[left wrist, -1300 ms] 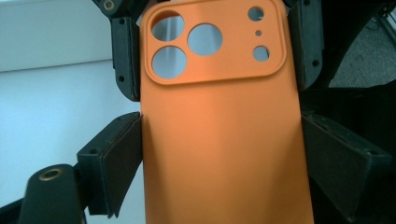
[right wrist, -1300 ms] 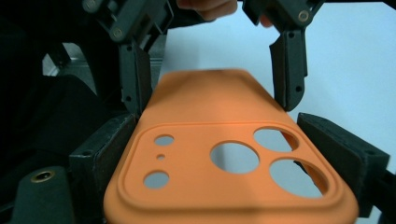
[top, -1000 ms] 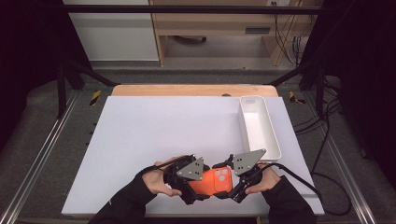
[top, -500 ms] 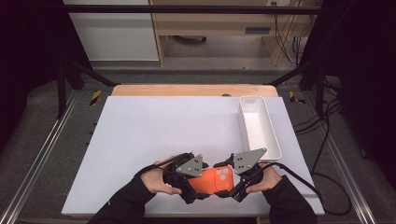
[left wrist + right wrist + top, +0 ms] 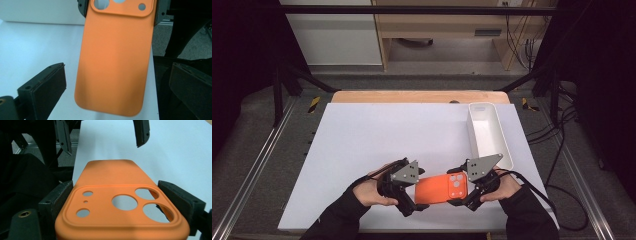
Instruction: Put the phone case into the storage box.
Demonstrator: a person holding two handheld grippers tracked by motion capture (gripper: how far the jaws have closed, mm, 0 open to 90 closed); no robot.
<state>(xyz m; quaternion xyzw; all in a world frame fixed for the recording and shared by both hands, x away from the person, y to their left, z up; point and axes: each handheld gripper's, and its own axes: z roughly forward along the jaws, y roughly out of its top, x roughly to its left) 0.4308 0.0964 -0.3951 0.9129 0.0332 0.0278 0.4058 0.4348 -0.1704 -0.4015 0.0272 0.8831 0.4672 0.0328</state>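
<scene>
— While both hands sit at the near edge of the white table point(image 5: 362, 135), what is the right gripper point(image 5: 468, 192) doing?

— It clamps the orange phone case point(image 5: 441, 188) at its camera end. In the right gripper view the two black jaws press against the case's long sides, just beside the raised block with the round lens cut-outs.

— And the left gripper point(image 5: 409, 197)?

— Its jaws stand wide apart. In the left gripper view the case's plain rounded end point(image 5: 112, 100) lies between them, with clear gaps on both sides, so they touch nothing.

— Where is the case, measured from the white tray point(image 5: 488, 134)?

— On the person's side of the tray and a little to its left, near the tray's closest corner but apart from it. It lies roughly level, back face up, stretched between the two grippers, with the lens end toward the tray side.

— Is it resting on the table?

— I cannot tell for sure; the right gripper view shows its far end lifted over the white surface, so it looks held above it.

— Anything in the tray?

— Its inside shows only plain white walls.
</scene>
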